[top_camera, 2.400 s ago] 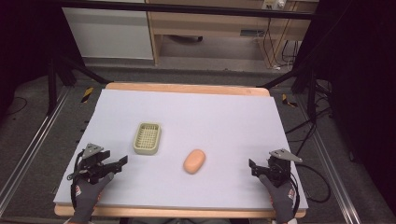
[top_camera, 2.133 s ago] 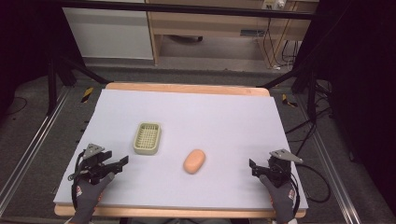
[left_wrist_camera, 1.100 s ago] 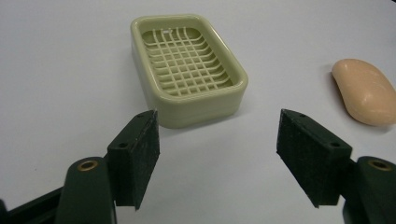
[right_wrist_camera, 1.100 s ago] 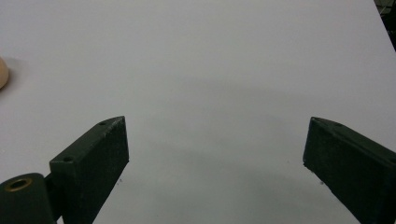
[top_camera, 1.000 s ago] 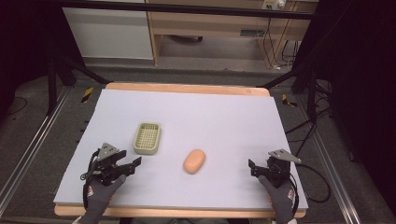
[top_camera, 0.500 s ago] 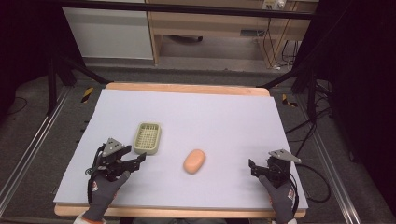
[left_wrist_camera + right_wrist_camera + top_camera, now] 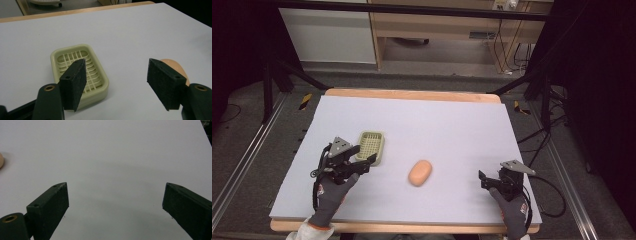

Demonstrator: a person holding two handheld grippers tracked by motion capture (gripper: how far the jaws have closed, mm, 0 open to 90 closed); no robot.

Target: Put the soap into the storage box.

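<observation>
A pale green slatted soap dish (image 7: 371, 146) lies left of centre on the white table. An orange oval soap bar (image 7: 420, 173) rests to its right. My left gripper (image 7: 362, 156) hovers open right beside the dish's near edge, held by a gloved hand. In the left gripper view the dish (image 7: 80, 72) sits behind the left jaw and the soap (image 7: 176, 68) peeks out behind the right jaw, with nothing between them. My right gripper (image 7: 490, 179) stands open near the table's front right, over bare surface (image 7: 112, 170). A sliver of the soap (image 7: 1, 160) shows at that view's left edge.
The white sheet covers a wooden-edged table (image 7: 412, 95). Beyond the far edge stand a white cabinet (image 7: 329, 35) and a wooden shelf unit (image 7: 447, 30). Black stand legs and cables flank both sides of the table.
My left gripper has travelled from the front left corner forward and to the right, up to the soap dish. The right gripper has stayed in place.
</observation>
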